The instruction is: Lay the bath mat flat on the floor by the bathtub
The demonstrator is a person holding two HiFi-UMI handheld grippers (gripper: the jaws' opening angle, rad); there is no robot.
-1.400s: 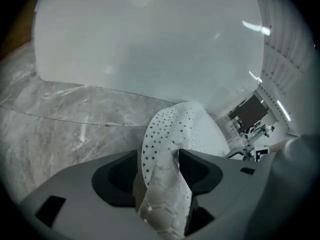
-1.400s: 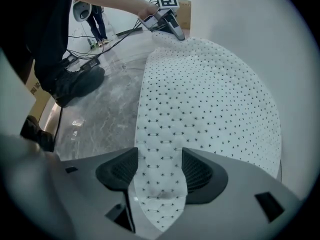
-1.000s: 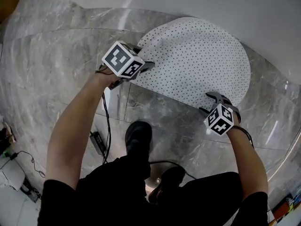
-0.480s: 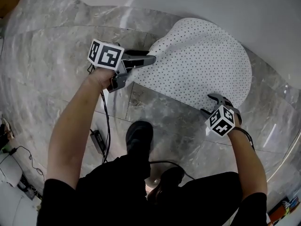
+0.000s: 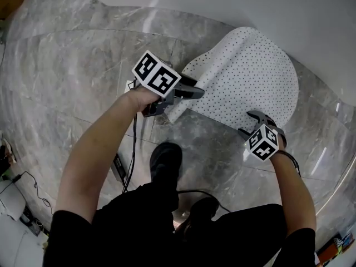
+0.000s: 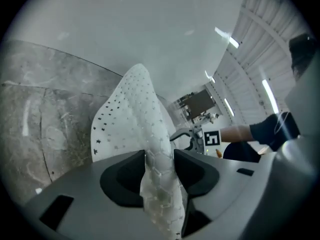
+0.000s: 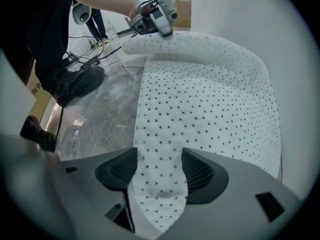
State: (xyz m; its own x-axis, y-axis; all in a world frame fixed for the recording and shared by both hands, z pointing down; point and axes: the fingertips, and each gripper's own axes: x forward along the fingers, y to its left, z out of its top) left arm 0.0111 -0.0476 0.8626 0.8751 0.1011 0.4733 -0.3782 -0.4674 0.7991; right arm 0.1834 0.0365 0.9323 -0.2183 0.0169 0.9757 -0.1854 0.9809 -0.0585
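Grey marble floor [image 5: 72, 65] beside the tub [image 5: 278, 4]: the mat [image 5: 250, 77] spans my tongs, right tongs [image 5: 257, 117] pinching one corner, left tongs [image 5: 186, 90] just closing onto a lifted fold. Mid-spread, I judge. Next I'd draw the left away and lower it flat.

bath mat [image 5: 250, 77]: left edge lifted and rolled over; face beneath fold hidden in head view. near end cut off by lower edge in right gripper view. bathtub [image 5: 278, 4]: cut off by top edge. coloured items [image 5: 340, 241] at floor's bottom right corner: too small to identify.
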